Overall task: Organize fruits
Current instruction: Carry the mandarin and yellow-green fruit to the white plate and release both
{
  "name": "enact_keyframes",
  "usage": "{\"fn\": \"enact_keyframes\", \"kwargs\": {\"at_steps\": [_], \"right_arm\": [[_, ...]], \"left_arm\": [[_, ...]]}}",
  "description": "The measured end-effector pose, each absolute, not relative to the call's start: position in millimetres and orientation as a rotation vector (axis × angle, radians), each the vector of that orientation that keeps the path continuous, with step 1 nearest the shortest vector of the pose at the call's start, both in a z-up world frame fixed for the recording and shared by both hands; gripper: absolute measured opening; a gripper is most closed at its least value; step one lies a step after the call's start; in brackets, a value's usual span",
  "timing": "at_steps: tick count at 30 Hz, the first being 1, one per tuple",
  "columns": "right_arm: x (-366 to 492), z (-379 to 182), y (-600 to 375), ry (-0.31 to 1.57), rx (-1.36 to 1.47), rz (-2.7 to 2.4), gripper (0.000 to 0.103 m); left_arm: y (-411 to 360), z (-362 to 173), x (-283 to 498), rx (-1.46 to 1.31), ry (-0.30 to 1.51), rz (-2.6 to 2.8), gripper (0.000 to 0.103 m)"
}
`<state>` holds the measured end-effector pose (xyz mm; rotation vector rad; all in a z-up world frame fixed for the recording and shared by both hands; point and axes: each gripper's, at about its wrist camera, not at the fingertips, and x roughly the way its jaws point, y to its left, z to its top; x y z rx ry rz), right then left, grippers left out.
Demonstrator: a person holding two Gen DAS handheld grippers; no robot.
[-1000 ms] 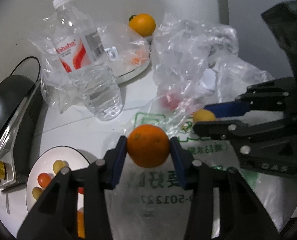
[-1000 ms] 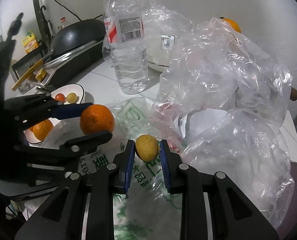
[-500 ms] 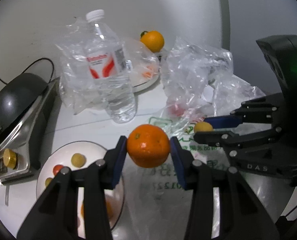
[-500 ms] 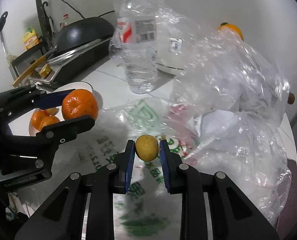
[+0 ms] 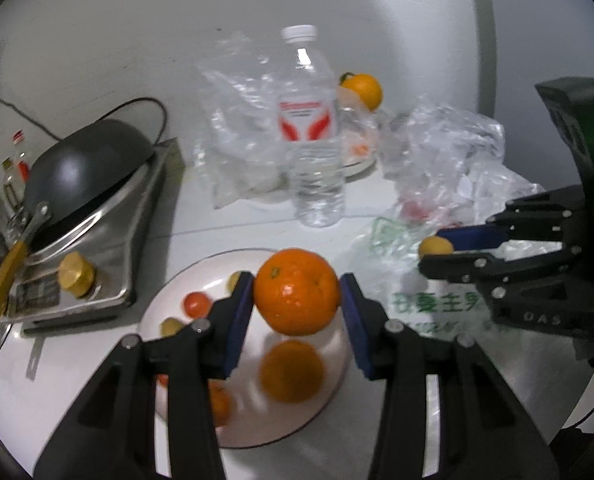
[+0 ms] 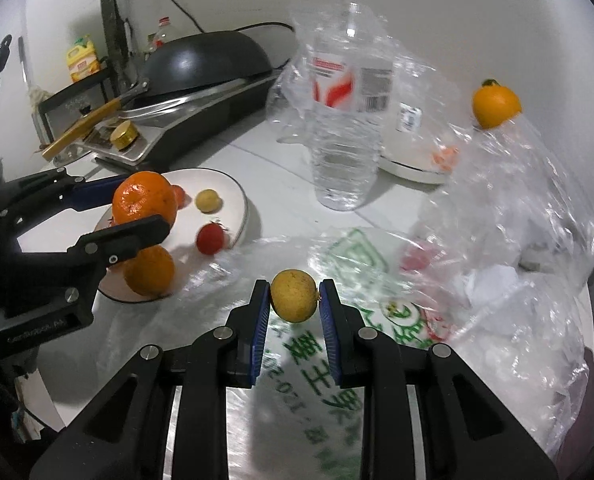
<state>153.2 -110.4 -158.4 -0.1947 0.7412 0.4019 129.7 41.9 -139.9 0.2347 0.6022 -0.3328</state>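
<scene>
My left gripper (image 5: 297,292) is shut on an orange (image 5: 297,291) and holds it above a white plate (image 5: 185,280). The plate holds another orange (image 5: 291,376), a cherry tomato (image 5: 196,304) and small yellow fruits. In the right wrist view the left gripper (image 6: 143,212) with the orange (image 6: 144,200) hangs over the plate (image 6: 237,200). My right gripper (image 6: 293,298) is shut on a small yellow fruit (image 6: 293,296) above a printed plastic bag (image 6: 317,340). It also shows in the left wrist view (image 5: 437,247).
A clear water bottle (image 5: 315,140) stands behind the plate. Crumpled clear bags (image 6: 517,208) lie at the right. A far orange (image 6: 495,104) sits by a second white dish (image 6: 413,168). A black wok on a steel stove (image 5: 77,184) stands at the left.
My left gripper has carried the orange left, from over the printed bag to above the white plate. My right gripper has kept hold of the yellow fruit and pulled back and up slightly.
</scene>
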Motion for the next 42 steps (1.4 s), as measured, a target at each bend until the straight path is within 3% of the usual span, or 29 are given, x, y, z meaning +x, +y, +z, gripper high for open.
{"fn": "enact_keyframes", "kwargs": {"at_steps": [13,39,42], "right_arm": [[161,-160,-57,0.749,-0.242,0.467,0.027],[184,-178,-23,0.812,-0.247,0.493,0.028],[179,-174,-25,0.8,-0.242,0.491,0.028]], "left_arm": [[99,-158,146,0.186,0.635,-0.256,0.045],[95,-179,167,0.143,0.687,-0.317,0.046],[95,-174,163,0.142,0.668,-0.305,0.053]]}}
